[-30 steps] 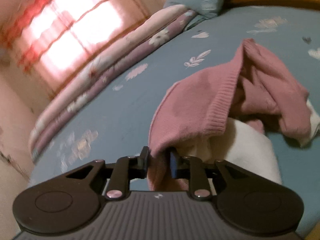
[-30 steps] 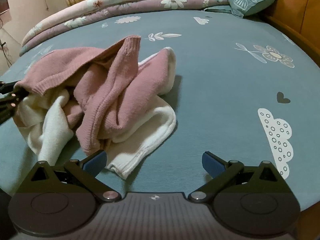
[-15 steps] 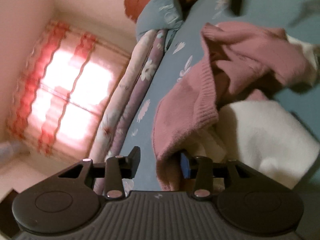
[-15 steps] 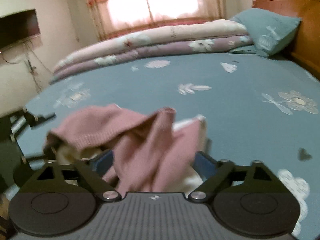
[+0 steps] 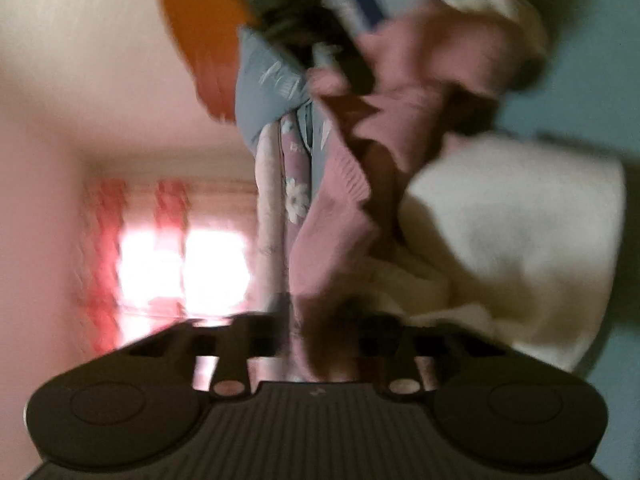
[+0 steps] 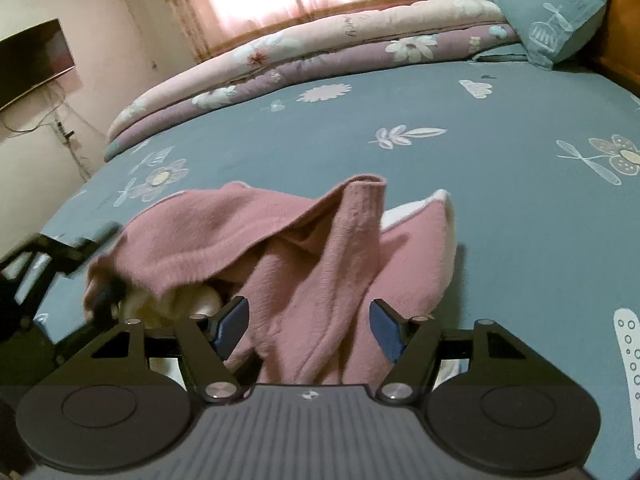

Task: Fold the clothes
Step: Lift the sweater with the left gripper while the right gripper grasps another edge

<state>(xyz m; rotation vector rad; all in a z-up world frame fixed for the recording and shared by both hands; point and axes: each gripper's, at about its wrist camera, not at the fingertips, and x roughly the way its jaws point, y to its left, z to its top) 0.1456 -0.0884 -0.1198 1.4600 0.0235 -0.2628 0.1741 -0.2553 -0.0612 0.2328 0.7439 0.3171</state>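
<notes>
Left hand-held gripper [image 5: 320, 340] blurred, clamping pink sweater [image 6: 320, 248], right hand-held gripper [image 6: 306, 326] closing, straddling it

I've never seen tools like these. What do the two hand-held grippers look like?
Both match: a dark grey ribbed body with a small pale logo, two round black discs, black linkage arms with silvery pivot pins. The right hand-held gripper has blue pads; the left hand-held gripper is blurred.

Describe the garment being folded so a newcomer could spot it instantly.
Start at the teal flower-print bedsheet covering the bed. Near its front edge lies one crumpled heap, the pink knit sweater, with a cream lining showing underneath. It is the only clothing there; the rolled floral quilt and teal pillow sit far back by the window.
</notes>
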